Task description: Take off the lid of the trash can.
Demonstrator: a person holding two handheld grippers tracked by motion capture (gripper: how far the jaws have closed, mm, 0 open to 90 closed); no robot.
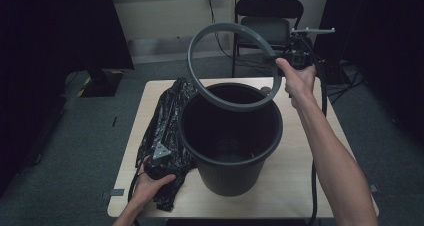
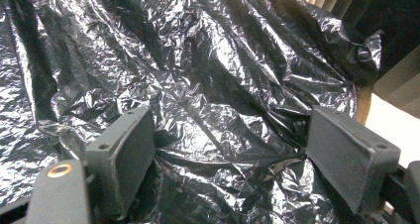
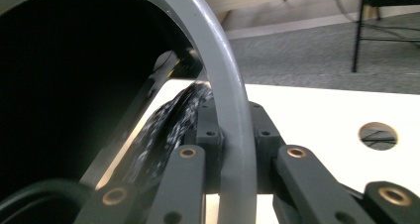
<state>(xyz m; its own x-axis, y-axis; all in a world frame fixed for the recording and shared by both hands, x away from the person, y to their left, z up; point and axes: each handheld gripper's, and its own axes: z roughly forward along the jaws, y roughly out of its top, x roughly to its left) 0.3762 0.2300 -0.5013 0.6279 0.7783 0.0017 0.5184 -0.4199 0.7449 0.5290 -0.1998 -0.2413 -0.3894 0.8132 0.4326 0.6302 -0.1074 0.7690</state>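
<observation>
- The grey ring (image 1: pixel 231 68) hung tilted over the black bin's (image 1: pixel 231 151) rim at twelve o'clock, clamped in the right gripper (image 1: pixel 287 60), whose jaws were closed tight on its band.
- The ring was off the bin; the bin looked unlined.
- The black bag (image 1: pixel 165 121) lay crumpled on the counter (image 1: pixel 300 151) at the bin's nine o'clock.
- The left gripper (image 1: pixel 161 156) rested on the bag, jaws wide, holding nothing; lining probably remained.

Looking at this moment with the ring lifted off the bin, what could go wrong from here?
1. The right gripper pinches the grey ring at one narrow spot on its band, so the ring may pivot or slip.
2. The ring's low edge hangs close over the black bin rim and might knock it.
3. The left gripper stands open over the crumpled black bag; the slick film may bunch or slide when grabbed.
</observation>
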